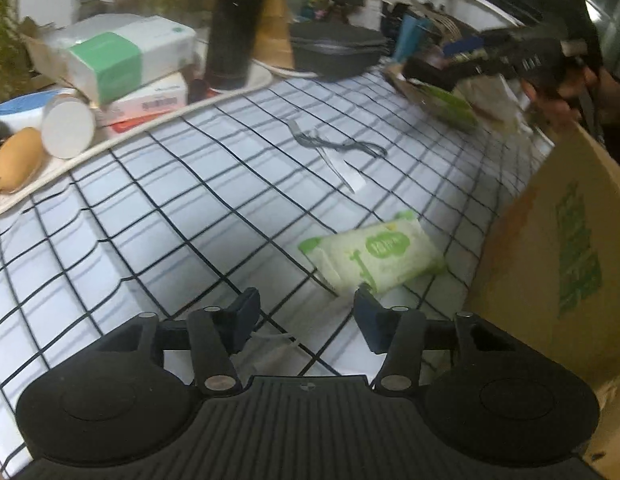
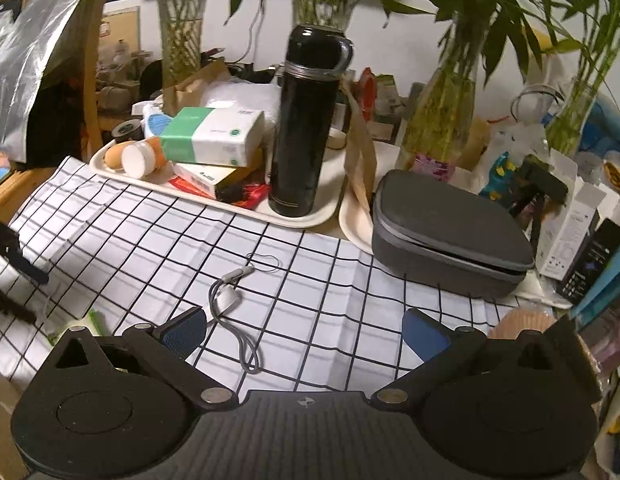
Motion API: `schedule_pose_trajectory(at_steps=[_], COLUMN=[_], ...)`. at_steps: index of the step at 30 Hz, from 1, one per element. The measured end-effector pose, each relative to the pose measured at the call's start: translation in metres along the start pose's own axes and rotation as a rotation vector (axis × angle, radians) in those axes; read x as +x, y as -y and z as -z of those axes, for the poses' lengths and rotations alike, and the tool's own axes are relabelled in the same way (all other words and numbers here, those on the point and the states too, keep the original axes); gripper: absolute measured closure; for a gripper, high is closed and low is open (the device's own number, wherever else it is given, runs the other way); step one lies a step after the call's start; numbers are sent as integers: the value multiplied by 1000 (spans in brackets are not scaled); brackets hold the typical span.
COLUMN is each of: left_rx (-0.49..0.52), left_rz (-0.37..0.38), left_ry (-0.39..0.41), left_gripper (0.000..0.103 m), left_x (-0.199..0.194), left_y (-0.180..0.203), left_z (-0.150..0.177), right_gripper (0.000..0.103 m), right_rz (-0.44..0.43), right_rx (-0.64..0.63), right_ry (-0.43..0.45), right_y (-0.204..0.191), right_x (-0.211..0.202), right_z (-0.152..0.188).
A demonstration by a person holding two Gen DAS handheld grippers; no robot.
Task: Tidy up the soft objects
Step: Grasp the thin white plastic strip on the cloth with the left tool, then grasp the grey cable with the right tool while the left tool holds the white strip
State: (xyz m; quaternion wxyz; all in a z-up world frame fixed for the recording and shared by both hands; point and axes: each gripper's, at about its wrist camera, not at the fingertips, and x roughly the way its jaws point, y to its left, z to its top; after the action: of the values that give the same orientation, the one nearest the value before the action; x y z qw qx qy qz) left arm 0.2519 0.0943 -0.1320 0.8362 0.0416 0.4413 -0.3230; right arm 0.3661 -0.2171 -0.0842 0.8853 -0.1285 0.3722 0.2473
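Left claw stands part open, nothing between its pads, low over the checked surface. The green tissue pack lies flat just ahead, beside the cardboard box. Right claw is wide open and empty above a grey cable. Judged step: approach to the pack; next move calls for shifting right, straddling it, then closing.

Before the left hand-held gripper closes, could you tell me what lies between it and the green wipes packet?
In the left wrist view, only bare checked cloth separates the left hand-held gripper from the green wipes packet.
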Motion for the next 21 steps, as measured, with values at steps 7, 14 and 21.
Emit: schedule_pose_trajectory(at_steps=[7, 14, 21], left_rx=[130, 184, 132], left_rz=[0, -96, -134], left_ry=[-62, -80, -62], left_gripper=[70, 97, 97], left_x=[15, 21, 16], left_y=[14, 18, 15], left_z=[5, 4, -4], right_gripper=[0, 0, 0], right_rz=[7, 4, 1], right_rx=[52, 73, 41], right_ry=[-16, -25, -50], right_y=[8, 12, 10], right_x=[4, 5, 15], right_z=[-1, -1, 2])
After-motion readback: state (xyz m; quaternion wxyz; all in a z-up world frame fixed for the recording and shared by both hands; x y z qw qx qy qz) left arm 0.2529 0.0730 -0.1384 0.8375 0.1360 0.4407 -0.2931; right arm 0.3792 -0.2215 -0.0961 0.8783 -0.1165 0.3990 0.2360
